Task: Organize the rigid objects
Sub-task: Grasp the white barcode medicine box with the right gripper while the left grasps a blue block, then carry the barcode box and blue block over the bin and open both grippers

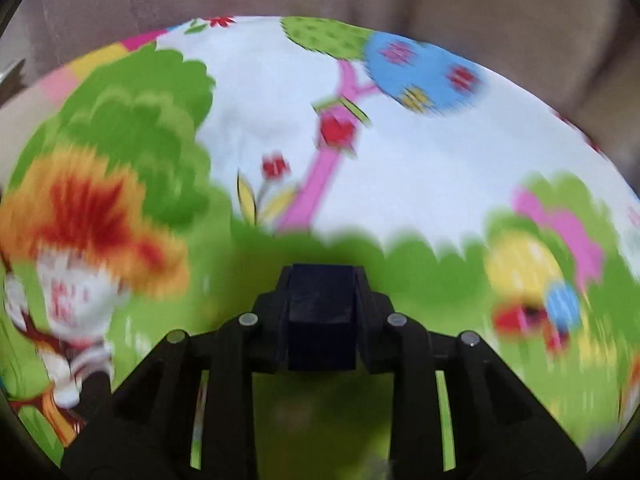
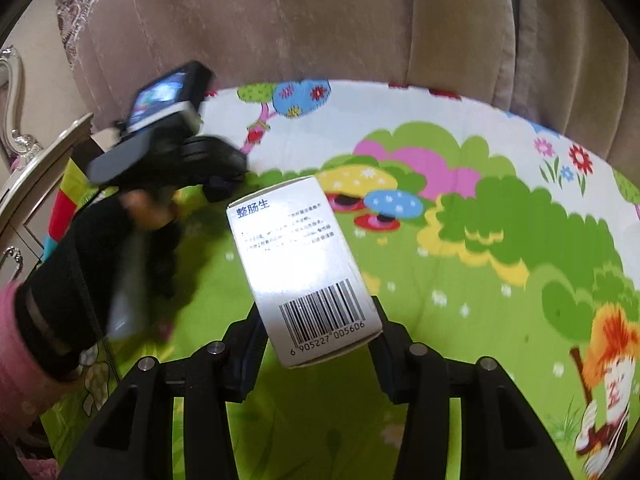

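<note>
My right gripper (image 2: 316, 344) is shut on a white medicine box (image 2: 300, 264) with blue Chinese lettering and a barcode, held above the cartoon mat (image 2: 480, 240). My left gripper (image 1: 322, 312) is shut, its dark blue pads pressed together with nothing between them, over the same mat (image 1: 280, 120). The left wrist view is blurred by motion. In the right wrist view the left gripper (image 2: 224, 188) shows at the left, held by a black-gloved hand (image 2: 88, 264).
A brown curtain (image 2: 320, 20) hangs behind the mat's far edge. A white ornate cabinet (image 2: 28, 184) stands at the left. The mat carries printed trees, flowers and cartoon figures.
</note>
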The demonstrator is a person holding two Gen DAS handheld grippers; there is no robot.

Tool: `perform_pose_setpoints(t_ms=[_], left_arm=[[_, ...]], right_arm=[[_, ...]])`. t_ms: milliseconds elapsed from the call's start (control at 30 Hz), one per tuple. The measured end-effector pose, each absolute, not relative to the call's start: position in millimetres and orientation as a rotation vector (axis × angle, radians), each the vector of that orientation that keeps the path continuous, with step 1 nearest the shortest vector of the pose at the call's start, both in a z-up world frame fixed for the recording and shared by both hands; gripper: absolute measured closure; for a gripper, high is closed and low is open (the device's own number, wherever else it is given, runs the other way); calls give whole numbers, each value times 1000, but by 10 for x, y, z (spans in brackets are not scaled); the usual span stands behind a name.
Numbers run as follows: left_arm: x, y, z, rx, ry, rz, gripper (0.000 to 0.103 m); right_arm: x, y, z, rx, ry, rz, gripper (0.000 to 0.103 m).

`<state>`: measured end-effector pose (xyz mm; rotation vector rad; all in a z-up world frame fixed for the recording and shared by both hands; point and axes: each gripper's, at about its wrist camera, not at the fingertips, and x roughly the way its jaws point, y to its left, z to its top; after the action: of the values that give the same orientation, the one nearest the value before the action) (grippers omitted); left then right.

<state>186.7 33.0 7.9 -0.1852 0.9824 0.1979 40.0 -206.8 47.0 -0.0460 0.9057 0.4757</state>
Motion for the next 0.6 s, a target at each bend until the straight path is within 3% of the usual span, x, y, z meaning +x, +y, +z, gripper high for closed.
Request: perform_pose_setpoints(t_ms=[200,600], left_arm=[[846,342,116,-170,975,-77,71],[-723,533,391,-161,921,-132,71]], right_arm=[[111,-1917,414,-112,950,413,55],[-774,-1622,453,-137,985,351,55]])
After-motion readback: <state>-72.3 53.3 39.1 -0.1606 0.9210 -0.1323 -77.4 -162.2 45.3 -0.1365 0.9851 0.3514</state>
